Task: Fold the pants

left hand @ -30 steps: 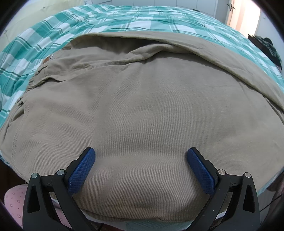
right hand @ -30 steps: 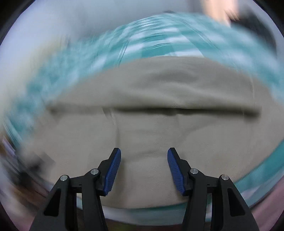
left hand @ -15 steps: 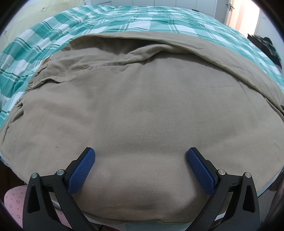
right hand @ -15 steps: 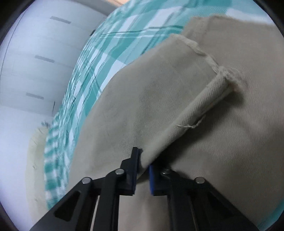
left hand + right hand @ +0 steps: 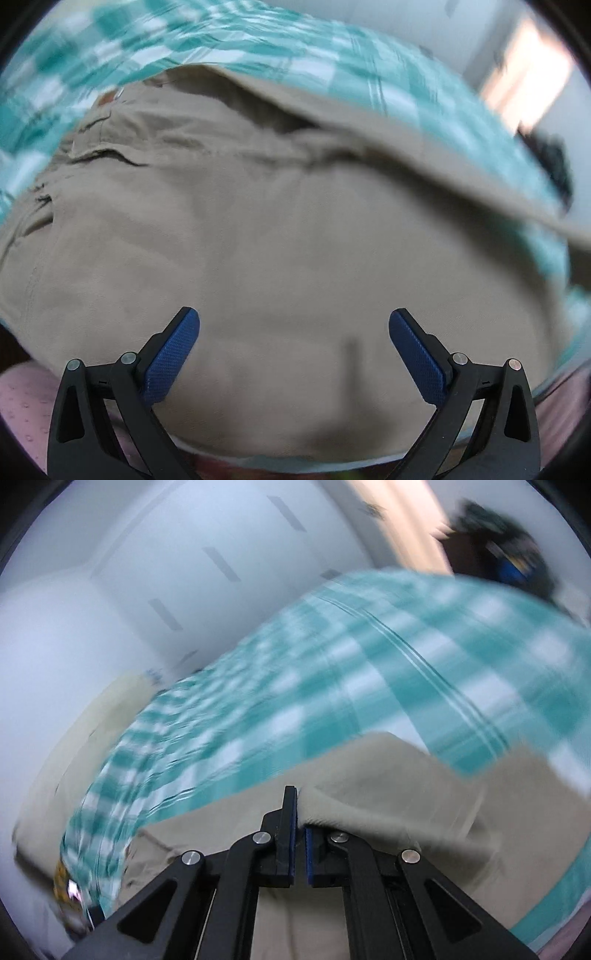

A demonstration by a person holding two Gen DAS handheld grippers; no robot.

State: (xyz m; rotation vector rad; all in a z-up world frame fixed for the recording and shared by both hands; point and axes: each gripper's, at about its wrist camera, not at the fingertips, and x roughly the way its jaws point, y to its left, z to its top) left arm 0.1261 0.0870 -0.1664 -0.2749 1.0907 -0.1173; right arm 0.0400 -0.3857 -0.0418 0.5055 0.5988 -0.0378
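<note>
Pants (image 5: pixel 280 229) lie spread on our checked bedspread (image 5: pixel 258 48), one leg angled apart, so folding has barely begun; our right gripper (image 5: pixel 300 834) pinches a raised edge of the fabric; our left gripper (image 5: pixel 293 354) hangs wide above the seat, holding nothing; every fold remains.

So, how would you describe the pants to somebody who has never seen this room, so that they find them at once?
Look for the bed with the teal and white checked sheet. The pants lie spread on its near side, and the right gripper pinches one edge of them. They are the only plain khaki cloth on that patterned sheet.
</note>
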